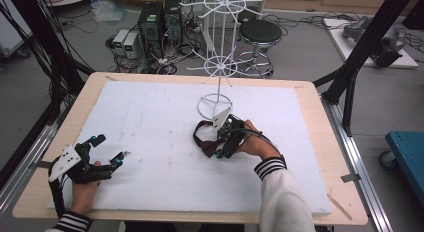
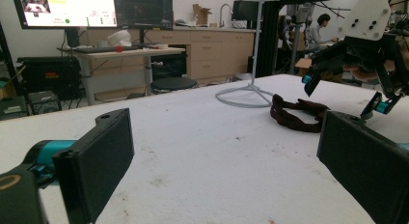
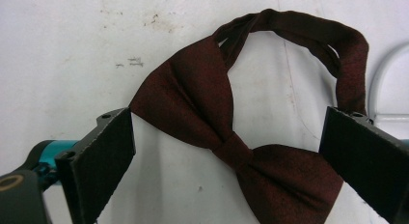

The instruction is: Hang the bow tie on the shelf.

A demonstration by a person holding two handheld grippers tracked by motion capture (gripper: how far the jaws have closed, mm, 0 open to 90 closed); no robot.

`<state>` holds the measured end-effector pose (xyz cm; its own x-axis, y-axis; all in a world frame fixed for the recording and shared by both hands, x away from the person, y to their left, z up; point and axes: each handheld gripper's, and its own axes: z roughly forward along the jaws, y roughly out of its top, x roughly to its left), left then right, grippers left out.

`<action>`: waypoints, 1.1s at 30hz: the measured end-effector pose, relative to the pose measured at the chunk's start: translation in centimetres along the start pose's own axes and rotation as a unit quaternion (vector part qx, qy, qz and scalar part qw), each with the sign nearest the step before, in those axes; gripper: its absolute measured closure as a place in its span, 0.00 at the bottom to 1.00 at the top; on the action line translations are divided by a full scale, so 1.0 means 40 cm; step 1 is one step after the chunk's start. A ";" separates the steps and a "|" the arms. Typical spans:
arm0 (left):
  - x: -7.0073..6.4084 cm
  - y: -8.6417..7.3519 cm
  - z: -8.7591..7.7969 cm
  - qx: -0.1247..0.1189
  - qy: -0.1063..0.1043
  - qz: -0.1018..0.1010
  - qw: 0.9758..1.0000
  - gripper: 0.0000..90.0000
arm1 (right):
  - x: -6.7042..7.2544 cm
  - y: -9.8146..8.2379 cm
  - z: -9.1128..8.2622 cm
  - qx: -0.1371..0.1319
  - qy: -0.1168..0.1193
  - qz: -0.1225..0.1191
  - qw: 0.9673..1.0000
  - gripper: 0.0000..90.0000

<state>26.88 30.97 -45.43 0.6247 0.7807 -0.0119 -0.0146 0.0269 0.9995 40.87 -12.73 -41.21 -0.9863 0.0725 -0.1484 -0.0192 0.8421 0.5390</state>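
A dark maroon bow tie (image 3: 226,142) with its neck strap looped lies flat on the white foam board (image 1: 165,102), near the middle (image 1: 204,138). My right gripper (image 1: 224,151) hovers right over it, open, its jaws standing either side of the bow's knot (image 3: 226,151). My left gripper (image 1: 107,151) rests open near the front left of the board, nothing between its jaws (image 2: 222,166). From the left gripper view the bow tie (image 2: 295,114) lies ahead to the right, under the right gripper (image 2: 343,91).
A white wire display stand (image 1: 219,52) rises just behind the bow tie, its ring base (image 1: 214,104) on the board. The board lies on a wooden table (image 1: 320,122). A stool (image 1: 260,34), computers and cables stand on the floor beyond.
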 end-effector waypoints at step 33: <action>0.000 0.000 0.000 -0.001 0.000 -0.001 1.000 0.07 | -0.004 0.004 0.010 0.043 0.022 -0.005 0.999 0.72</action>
<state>26.87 30.95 -45.44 0.6247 0.7807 -0.0133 -0.0147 0.0288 0.9995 41.08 -12.40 -41.45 -0.9924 0.0407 -0.1157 -0.0178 0.8856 0.4642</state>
